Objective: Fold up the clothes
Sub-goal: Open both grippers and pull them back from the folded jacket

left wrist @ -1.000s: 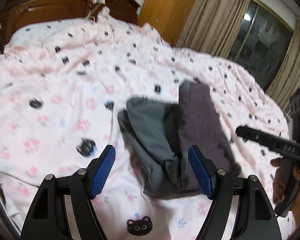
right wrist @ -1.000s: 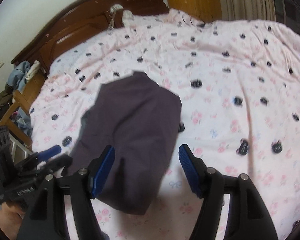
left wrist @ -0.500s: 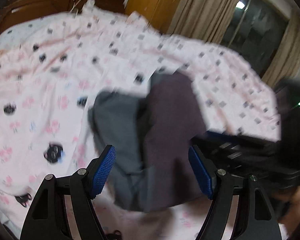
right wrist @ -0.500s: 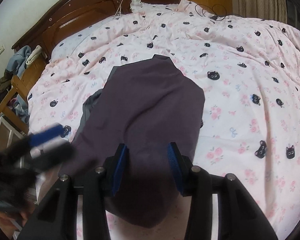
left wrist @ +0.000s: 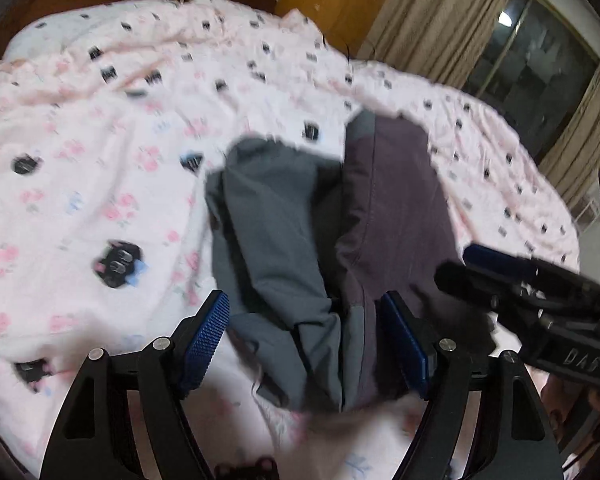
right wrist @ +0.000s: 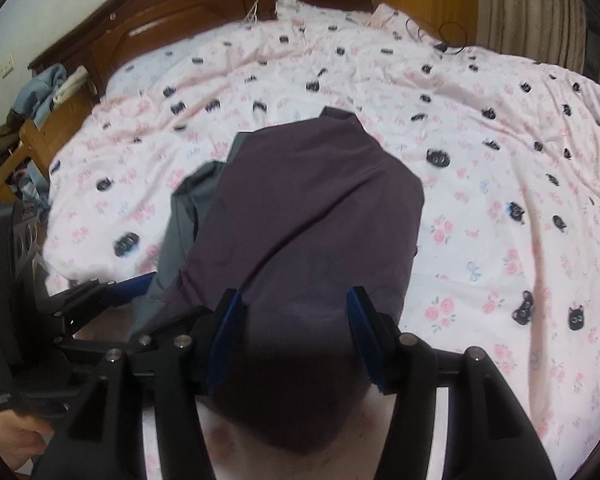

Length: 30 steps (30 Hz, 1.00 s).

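Legible marking is scarce. In the left wrist view, the black body of the right gripper [left wrist: 540, 280] carries pale embossed characters reading roughly "DAG" or "DA6"; the last character cannot be settled. In the right wrist view, the black housing of the left gripper [right wrist: 100, 296] bears a small white label near its upper edge and faint pale lettering at its lower corner, both too blurred to read. Nothing else carries readable text.

home bedroom: bed [right wrist: 480, 128], wooden headboard [right wrist: 188, 12], curtains [left wrist: 432, 12]
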Motion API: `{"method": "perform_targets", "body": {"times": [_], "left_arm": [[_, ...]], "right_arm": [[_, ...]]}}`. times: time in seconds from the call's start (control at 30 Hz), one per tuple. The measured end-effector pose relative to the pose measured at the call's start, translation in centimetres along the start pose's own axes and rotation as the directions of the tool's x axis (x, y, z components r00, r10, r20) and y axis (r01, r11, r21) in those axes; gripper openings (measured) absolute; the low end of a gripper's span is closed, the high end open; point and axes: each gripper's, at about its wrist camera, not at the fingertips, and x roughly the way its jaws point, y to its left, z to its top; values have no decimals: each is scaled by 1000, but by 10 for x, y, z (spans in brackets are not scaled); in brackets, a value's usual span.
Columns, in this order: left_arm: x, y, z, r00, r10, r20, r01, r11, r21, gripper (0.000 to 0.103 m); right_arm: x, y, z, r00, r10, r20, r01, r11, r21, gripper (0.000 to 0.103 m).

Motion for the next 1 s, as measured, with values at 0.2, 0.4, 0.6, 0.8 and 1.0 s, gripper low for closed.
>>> {"method": "perform_targets", "body": {"times": [0.2,0.4,0.6,0.8,1.0], "left_arm": [[-49,-25,-2,996,48,70,-52,997,65,75],[-91,-47,-13,988,109,112,-122,986,112,80],[-135,-64,-25,971,150,187,-179,972,154,91],[-166,-76,-36,960,179,214,-222,955,199,101],[-186,-86,-51,954,222,204,-263,943,202,102]], "right_arm": [[-56,16,-14,992,-65,104,67,998,-13,78],[-104,32,-31,986,-106,126,105,994,15,82],[-158,44,-50,978,-107,180,101,994,45,87],[-202,53,-68,972,-109,209,95,992,78,91],[-230,64,-93,970,-115,216,98,991,89,93]]}}
